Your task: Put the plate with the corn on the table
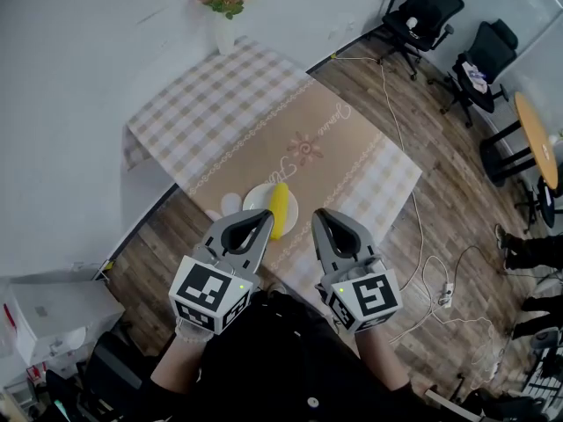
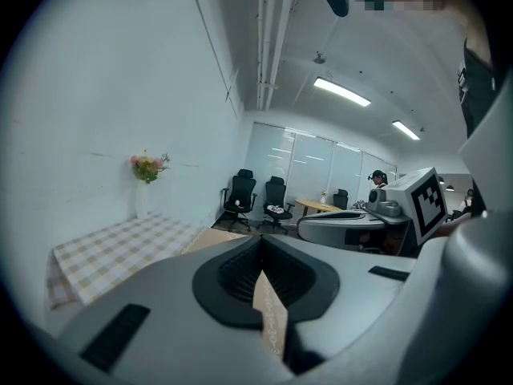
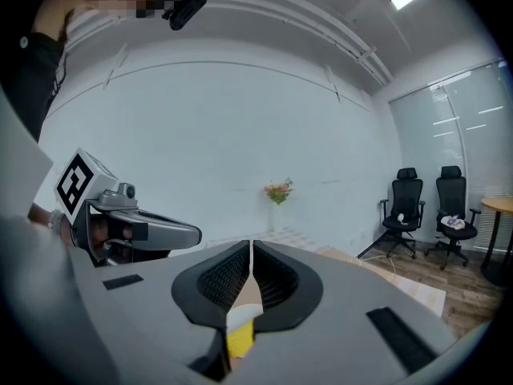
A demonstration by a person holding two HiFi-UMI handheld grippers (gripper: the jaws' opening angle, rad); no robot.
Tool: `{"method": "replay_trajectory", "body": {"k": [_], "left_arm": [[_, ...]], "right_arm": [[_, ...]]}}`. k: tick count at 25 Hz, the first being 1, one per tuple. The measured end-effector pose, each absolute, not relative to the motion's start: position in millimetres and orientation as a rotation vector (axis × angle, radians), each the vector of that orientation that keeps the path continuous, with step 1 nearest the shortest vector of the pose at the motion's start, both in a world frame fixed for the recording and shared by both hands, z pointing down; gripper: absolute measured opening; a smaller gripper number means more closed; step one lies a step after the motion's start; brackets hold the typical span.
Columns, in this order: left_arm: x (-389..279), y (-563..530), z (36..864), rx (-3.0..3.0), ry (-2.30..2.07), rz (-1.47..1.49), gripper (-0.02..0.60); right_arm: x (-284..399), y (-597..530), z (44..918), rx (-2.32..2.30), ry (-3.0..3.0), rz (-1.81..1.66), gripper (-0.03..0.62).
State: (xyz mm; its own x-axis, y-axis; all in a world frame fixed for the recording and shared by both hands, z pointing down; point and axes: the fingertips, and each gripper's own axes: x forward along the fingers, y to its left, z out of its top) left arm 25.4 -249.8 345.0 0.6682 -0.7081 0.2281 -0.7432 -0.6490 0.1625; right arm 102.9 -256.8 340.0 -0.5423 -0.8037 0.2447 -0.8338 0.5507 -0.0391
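Note:
A yellow corn cob (image 1: 280,209) lies on a white plate (image 1: 255,200) near the front edge of the table (image 1: 220,104), on a tan runner over a checked cloth. My left gripper (image 1: 264,220) and right gripper (image 1: 322,218) hover side by side above the table's near edge, just short of the plate, both shut with nothing between the jaws. In the right gripper view the jaw tips (image 3: 252,247) meet, and a sliver of corn (image 3: 240,339) shows below them. In the left gripper view the jaws (image 2: 260,243) are also together, with the runner (image 2: 271,311) showing underneath.
A vase of flowers (image 1: 227,7) stands at the table's far corner by the white wall. Office chairs (image 1: 422,11) and a round wooden table (image 1: 538,139) are at the right. A cable and power strip (image 1: 444,290) lie on the wood floor. A white box (image 1: 48,319) sits at the left.

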Motion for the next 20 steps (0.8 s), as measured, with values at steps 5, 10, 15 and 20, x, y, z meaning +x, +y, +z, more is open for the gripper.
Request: {"method": "replay_trajectory", "body": {"k": [5, 10, 15, 20], "left_arm": [[31.3, -247.5, 342.4, 2.662, -1.153, 0.213, 0.014], [33.5, -247.4, 343.3, 2.666, -1.145, 0.212, 0.014], [34.9, -247.0, 343.0, 2.685, -1.156, 0.242, 0.014], [35.5, -247.5, 345.2, 2.694, -1.161, 0.262, 0.014]], "right_arm": [[103.5, -254.6, 337.6, 1.384, -2.588, 0.213, 0.048], [103.0, -254.5, 337.9, 1.382, -2.584, 0.202, 0.048], [102.9, -254.2, 339.1, 1.384, -2.586, 0.212, 0.047], [99.8, -255.5, 339.8, 1.368, -2.585, 0.206, 0.046]]}}
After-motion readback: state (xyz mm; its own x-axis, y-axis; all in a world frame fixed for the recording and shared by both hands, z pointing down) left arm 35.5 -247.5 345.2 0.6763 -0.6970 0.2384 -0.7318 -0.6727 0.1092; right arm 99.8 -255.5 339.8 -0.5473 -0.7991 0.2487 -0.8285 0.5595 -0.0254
